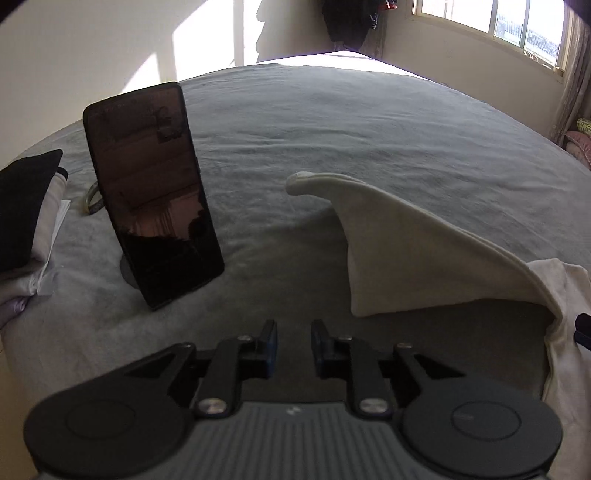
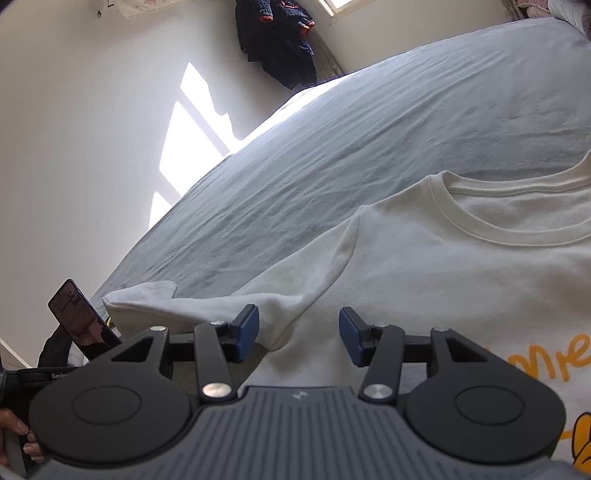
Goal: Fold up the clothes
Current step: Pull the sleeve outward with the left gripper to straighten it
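A white T-shirt (image 2: 424, 266) with orange print lies front up on the grey bed (image 2: 332, 147), its round collar toward the far right. Its left sleeve (image 1: 406, 251) rises off the bed in a peaked fold, the cuff pointing left. My left gripper (image 1: 293, 343) hovers over bare bedcover in front of that sleeve, jaws apart and holding nothing. My right gripper (image 2: 299, 336) is open above the shirt where the sleeve (image 2: 207, 306) joins the body; the blue pads stand clear of the cloth.
A dark phone (image 1: 151, 192) leans on a stand left of the sleeve. Folded clothes (image 1: 26, 214) are stacked at the bed's left edge. Dark garments (image 2: 277, 37) hang on the far wall near a window (image 1: 517, 26). A person's hand (image 2: 18, 435) shows at lower left.
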The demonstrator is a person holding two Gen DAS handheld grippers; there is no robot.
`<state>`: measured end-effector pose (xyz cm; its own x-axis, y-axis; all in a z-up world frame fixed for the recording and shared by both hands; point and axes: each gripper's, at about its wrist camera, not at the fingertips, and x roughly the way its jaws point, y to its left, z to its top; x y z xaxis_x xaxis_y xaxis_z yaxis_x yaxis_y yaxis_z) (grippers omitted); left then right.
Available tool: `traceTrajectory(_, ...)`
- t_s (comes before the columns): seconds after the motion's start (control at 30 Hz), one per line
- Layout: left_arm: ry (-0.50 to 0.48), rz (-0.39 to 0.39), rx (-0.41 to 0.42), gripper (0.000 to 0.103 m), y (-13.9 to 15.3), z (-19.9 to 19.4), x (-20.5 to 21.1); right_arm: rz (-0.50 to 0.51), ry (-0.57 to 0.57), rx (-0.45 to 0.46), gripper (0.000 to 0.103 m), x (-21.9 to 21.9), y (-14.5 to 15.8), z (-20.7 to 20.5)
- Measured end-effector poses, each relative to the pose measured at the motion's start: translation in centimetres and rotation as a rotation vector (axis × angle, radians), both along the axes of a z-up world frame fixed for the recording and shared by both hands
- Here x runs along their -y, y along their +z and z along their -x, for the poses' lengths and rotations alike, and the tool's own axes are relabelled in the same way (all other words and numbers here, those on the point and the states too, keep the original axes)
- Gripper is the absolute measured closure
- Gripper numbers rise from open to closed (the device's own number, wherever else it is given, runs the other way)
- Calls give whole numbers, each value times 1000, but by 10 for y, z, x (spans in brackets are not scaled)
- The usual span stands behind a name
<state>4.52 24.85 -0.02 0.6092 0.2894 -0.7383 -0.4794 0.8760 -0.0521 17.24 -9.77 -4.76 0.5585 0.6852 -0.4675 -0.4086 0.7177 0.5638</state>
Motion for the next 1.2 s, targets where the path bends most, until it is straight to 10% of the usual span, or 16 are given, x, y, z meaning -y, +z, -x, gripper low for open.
traceTrajectory(0.23,21,56,75,46,38,-48,-14,-5,0,-5,51,0,-1,-1)
traceTrajectory(0.47,85,137,-54,42,37,-112,-42,-23,1,-19,51,2,-3,-3)
traceTrajectory(0.63,192,163,-92,91,20,-125,-51,-21,6,-15,51,1,-3,-2)
traceTrajectory(0.87,106,2,283,95,37,-57,-29,-16,8,-11,50,0,-3,-2)
traceTrajectory(1.03,54,-62,202,93,22,-3,-20,-12,8,-8,50,0,-4,-2)
traceTrajectory(1.2,-19,-22,-66,86,-1,30,-23,-8,9,-6,50,0,-5,-2)
